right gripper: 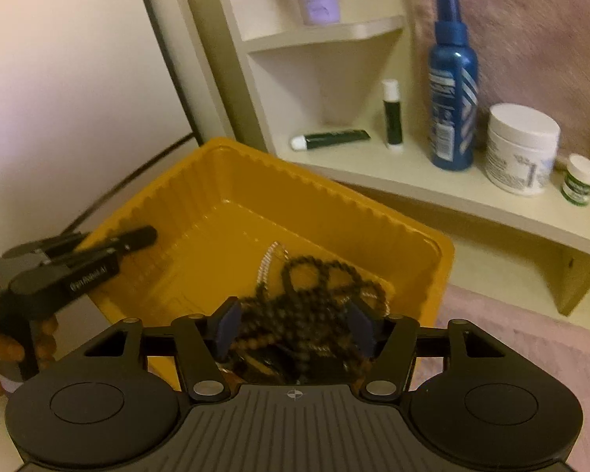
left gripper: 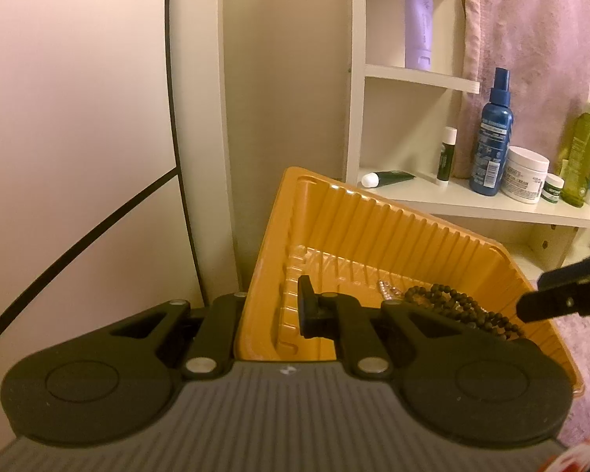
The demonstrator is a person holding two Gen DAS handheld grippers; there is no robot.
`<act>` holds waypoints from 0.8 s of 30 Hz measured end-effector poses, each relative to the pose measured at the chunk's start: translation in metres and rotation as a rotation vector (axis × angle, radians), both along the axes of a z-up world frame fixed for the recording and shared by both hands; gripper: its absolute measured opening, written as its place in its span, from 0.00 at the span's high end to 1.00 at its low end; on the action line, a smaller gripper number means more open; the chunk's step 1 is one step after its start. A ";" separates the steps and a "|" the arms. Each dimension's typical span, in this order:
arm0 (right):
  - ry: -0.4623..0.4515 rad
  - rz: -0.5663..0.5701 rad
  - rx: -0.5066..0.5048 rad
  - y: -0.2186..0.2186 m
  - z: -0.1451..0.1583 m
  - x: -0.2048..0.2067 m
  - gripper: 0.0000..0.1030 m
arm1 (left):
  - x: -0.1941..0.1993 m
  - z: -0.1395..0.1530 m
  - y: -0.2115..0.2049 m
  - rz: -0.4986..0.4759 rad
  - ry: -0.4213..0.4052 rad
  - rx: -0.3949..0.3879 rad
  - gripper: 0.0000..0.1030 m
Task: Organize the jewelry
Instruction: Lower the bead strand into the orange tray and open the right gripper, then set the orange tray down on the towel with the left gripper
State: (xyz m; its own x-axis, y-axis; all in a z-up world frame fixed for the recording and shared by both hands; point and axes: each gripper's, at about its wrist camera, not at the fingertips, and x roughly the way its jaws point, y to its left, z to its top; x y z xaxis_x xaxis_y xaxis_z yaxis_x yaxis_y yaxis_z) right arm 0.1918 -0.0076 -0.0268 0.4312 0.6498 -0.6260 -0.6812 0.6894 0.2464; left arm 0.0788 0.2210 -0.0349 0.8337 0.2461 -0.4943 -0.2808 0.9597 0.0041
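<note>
Yellow tray (right gripper: 224, 181) — beads (right gripper: 318, 275) between right tool (right gripper: 295, 332)

Left gripper (left gripper: 273, 306): outer finger hidden behind yellow tray (left gripper: 373, 212) rim; bead necklace (right gripper: 314, 314) near end lost under right gripper (right gripper: 295, 328) body; jar (right gripper: 521, 149) label blurred, unreadable; green bottle (left gripper: 580, 157) partly cut by frame edge.

Little print is legible. The black left gripper (right gripper: 137, 236), seen from the right wrist camera, carries small white lettering along its finger, too blurred to read with certainty. The white round cream jar (left gripper: 526, 173) bears dark print that seems to include the word "CREAM". Labels on the tall blue spray bottle (right gripper: 452, 90) stay unreadable.
</note>
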 end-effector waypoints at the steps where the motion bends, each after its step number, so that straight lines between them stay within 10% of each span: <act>1: 0.000 -0.008 -0.003 -0.003 -0.001 0.000 0.39 | 0.000 0.000 0.000 0.000 0.001 -0.001 0.90; 24: 0.043 -0.191 -0.039 -0.070 -0.019 0.003 0.31 | 0.019 -0.036 0.032 0.074 0.089 -0.136 0.85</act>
